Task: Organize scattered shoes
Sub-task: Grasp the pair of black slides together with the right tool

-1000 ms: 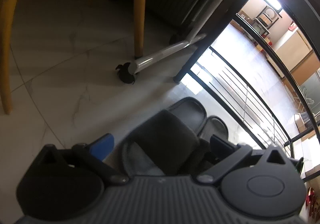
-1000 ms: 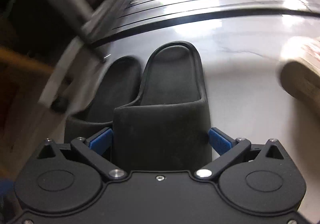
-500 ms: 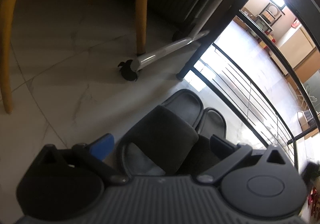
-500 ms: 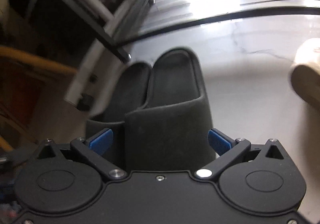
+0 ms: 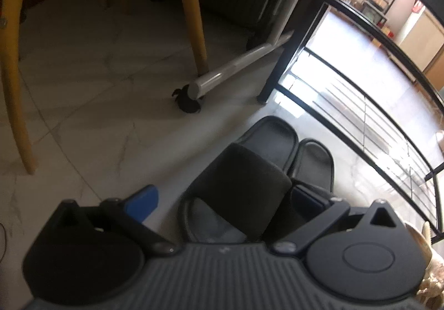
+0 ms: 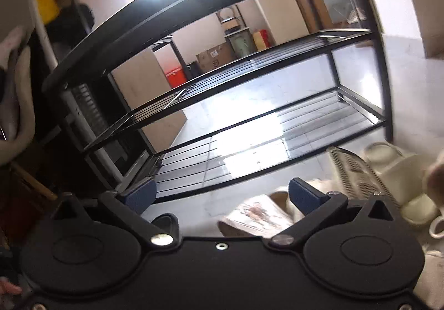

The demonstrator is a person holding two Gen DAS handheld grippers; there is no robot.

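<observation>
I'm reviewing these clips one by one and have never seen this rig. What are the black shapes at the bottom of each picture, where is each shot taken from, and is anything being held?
There is no robot here. A person carries a two-finger gripper in each hand, and each gripper has a wide-angle camera looking forward along its blue-padded fingers. The black shapes are the gripper bodies.

In the left wrist view, the left gripper stands open around a black slipper, whose mate lies close beside it on the pale tiled floor, in front of a black shoe rack. The fingers do not look closed on it.

In the right wrist view, the right gripper is open and holds nothing. It faces the empty shelves of the rack, with a light patterned slipper and other pale, blurred shoes on the floor nearby.
</observation>
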